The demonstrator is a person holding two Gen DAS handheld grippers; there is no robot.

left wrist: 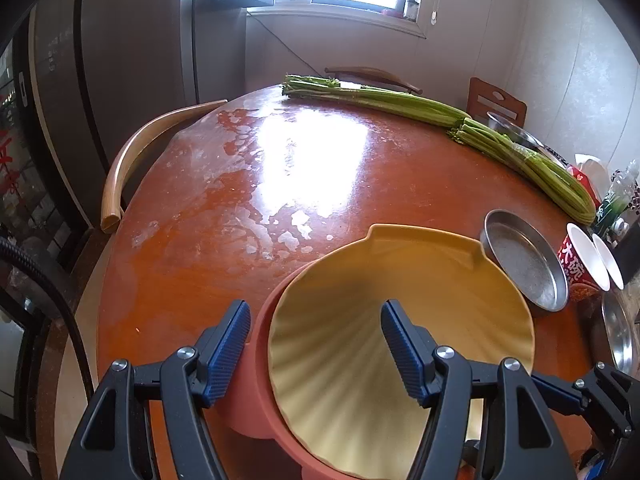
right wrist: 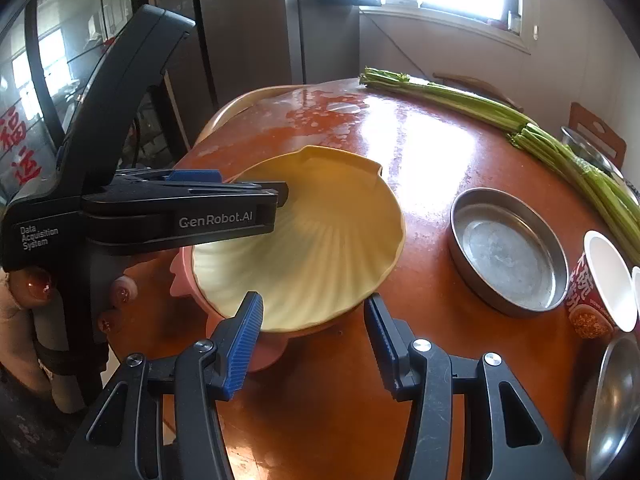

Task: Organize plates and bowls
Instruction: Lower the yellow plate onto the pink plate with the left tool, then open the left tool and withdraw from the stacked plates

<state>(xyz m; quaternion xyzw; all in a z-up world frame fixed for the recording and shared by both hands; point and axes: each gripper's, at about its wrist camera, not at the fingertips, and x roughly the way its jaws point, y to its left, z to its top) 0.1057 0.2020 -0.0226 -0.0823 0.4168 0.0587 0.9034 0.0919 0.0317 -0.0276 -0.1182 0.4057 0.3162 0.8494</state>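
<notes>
Nearest, the right gripper (right wrist: 314,332) hangs over the table (right wrist: 432,152) at its narrowest, jaws apart and pinching nothing. Just beyond, the left gripper (left wrist: 316,344) is clenched on the near-left rim of the yellow plate (right wrist: 320,240), which sits in the pink bowl (left wrist: 256,364). The plate looks stiff, light and glossy, so probably slippery; the rim is the place to hold. The left gripper's side reads "GenRobot.AI". Farther right sit a steel pan (right wrist: 508,252), a paper cup (right wrist: 592,292) and celery (right wrist: 480,104).
</notes>
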